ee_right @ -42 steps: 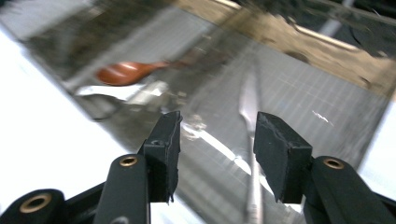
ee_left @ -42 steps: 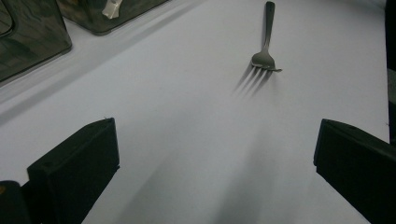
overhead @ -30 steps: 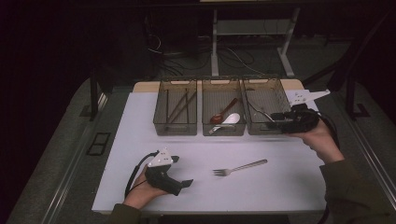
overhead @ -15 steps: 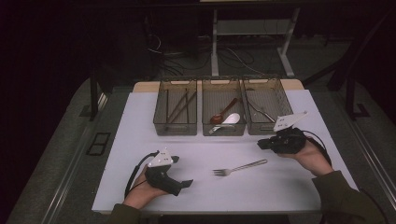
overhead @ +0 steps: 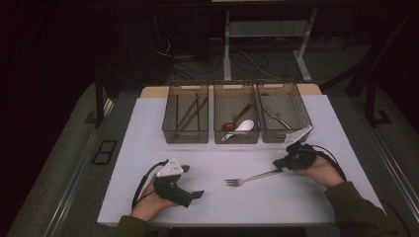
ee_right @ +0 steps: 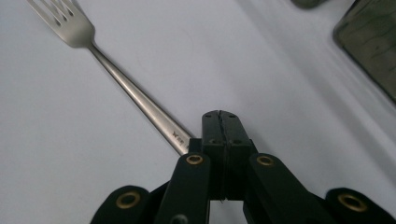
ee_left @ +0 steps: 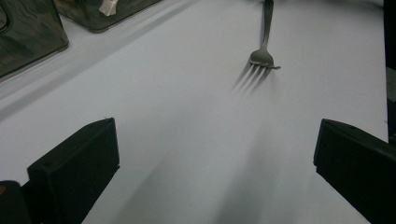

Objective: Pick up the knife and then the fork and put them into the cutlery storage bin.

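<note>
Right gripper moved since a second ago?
Yes. In the high view the right gripper has come down from beside the right bin to the fork handle's end, its fingers just closed.

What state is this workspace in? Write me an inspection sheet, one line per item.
Surface: white tabletop, flat and clean.
Job's things: fork lying flat on the tabletop, tines toward the left tool; three bins in a row at the far edge, holding sticks, spoons and metal cutlery.
Clutter: nothing seen.
Grippers: left tool resting on the tabletop, jaws wide open and empty; right tool shut, tips at the fork's handle end, grip not confirmed.
Cables: one black cable loops from each tool; more on the floor behind.
Surroundings: dark room, desk frame beyond the table.
</note>
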`<state>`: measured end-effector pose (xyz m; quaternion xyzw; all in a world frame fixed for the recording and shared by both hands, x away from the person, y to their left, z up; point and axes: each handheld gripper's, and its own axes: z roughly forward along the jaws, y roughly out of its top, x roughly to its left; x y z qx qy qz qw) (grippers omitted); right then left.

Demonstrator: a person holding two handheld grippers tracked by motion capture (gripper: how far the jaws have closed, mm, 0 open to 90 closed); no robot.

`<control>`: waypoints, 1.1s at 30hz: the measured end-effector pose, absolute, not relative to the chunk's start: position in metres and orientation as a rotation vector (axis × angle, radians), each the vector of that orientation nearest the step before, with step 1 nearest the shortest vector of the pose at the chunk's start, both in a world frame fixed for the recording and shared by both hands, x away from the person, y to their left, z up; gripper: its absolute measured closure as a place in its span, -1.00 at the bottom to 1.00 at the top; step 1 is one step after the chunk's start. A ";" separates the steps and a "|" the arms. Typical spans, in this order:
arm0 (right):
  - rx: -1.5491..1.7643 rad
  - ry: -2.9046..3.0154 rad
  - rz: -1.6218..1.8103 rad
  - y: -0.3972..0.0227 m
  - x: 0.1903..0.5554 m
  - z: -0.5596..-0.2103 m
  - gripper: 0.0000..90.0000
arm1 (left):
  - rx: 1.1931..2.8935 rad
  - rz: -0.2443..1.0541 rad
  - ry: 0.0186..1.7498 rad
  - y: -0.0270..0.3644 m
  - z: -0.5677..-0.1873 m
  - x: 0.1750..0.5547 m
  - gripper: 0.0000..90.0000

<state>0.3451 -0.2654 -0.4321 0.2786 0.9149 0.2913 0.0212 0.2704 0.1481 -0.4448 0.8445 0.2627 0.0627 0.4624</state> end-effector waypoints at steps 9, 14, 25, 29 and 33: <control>0.861 2.841 0.887 -0.266 0.343 -0.433 0.99 | 2.078 0.153 0.642 0.148 -0.445 0.270 -1.00; 0.886 2.828 0.878 -0.268 0.346 -0.437 0.99 | 2.080 0.152 0.640 0.148 -0.445 0.270 -1.00; 0.847 2.885 0.846 -0.271 0.327 -0.435 0.99 | 2.079 0.152 0.641 0.148 -0.445 0.270 -1.00; 0.814 2.920 0.842 -0.271 0.316 -0.434 0.99 | 2.080 0.155 0.638 0.147 -0.444 0.270 -1.00; 0.783 2.935 0.824 -0.271 0.309 -0.433 0.99 | 2.080 0.152 0.637 0.147 -0.445 0.270 -1.00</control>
